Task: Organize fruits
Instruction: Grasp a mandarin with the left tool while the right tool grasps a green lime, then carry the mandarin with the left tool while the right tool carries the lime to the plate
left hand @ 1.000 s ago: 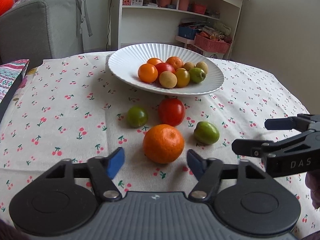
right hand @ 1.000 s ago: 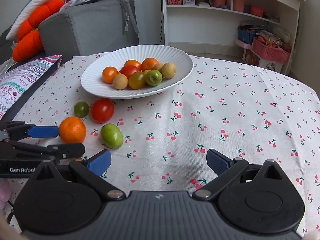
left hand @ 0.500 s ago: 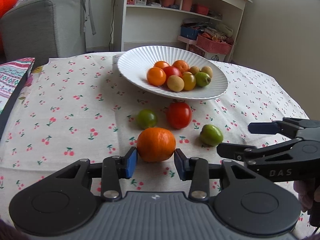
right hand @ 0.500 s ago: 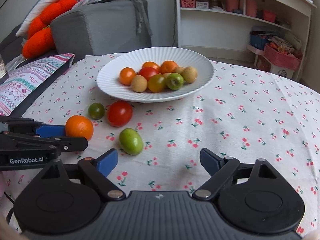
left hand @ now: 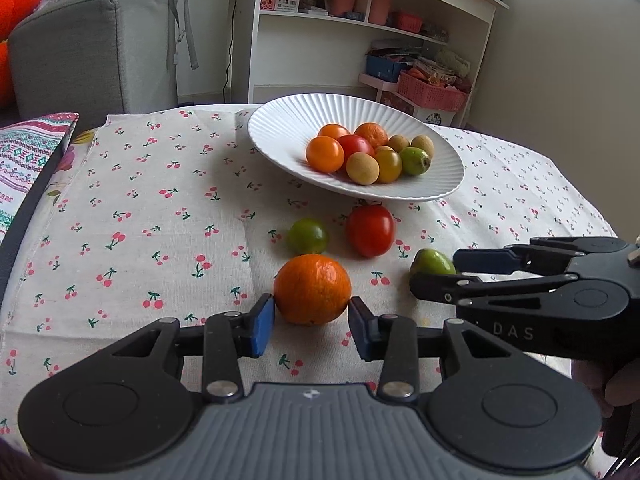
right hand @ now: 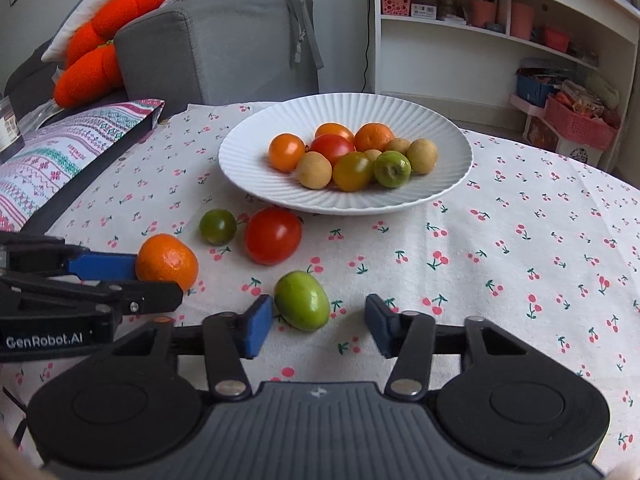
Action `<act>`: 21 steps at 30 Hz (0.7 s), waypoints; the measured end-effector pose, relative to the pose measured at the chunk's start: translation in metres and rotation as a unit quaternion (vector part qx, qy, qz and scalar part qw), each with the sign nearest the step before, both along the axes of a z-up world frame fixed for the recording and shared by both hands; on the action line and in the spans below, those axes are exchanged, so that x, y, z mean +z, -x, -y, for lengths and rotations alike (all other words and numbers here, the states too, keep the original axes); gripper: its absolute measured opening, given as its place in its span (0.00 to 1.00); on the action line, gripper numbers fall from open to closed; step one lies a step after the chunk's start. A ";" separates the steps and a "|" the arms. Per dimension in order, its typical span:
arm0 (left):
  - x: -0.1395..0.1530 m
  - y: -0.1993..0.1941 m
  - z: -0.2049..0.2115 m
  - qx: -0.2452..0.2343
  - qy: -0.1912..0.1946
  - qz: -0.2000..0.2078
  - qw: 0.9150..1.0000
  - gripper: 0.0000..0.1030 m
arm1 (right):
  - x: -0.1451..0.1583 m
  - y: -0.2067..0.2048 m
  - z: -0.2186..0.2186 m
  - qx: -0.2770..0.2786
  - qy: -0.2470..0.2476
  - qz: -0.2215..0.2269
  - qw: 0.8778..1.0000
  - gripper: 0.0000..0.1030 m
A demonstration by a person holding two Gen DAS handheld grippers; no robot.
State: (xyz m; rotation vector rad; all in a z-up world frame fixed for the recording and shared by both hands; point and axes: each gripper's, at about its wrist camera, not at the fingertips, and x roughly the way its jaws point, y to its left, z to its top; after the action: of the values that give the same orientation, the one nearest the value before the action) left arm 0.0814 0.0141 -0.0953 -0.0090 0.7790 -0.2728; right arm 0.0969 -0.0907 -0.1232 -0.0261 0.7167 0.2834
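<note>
An orange mandarin lies on the cherry-print cloth between the blue pads of my left gripper, which touch both its sides; it also shows in the right wrist view. My right gripper is open around a green fruit, which touches neither pad. A red tomato and a small green tomato lie beyond. The white ribbed plate holds several fruits.
A patterned cushion lies at the table's left edge. A grey sofa and a white shelf unit stand behind the table. The cloth to the right bears no objects.
My left gripper has moved forward and closed its pads onto the mandarin. My right gripper has moved forward and left, and narrowed, so the green fruit now lies between its fingers.
</note>
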 end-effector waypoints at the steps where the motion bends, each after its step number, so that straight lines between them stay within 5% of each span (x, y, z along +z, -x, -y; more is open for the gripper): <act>1: -0.001 -0.001 0.000 0.002 0.003 -0.001 1.000 0.30 | 0.000 0.000 0.000 0.001 -0.003 0.000 1.000 0.37; 5: -0.003 -0.004 0.001 0.006 0.006 -0.005 1.000 0.33 | 0.000 -0.002 -0.002 0.005 -0.020 -0.007 1.000 0.27; 21: -0.003 -0.014 0.006 0.024 0.013 -0.009 1.000 0.30 | 0.008 0.000 0.009 -0.018 -0.040 -0.013 0.999 0.26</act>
State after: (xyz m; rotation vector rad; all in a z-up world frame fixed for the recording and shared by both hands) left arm 0.0953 0.0077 -0.0988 -0.0539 0.7923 -0.2377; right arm 0.0966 -0.0993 -0.1152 0.0664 0.7309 0.2775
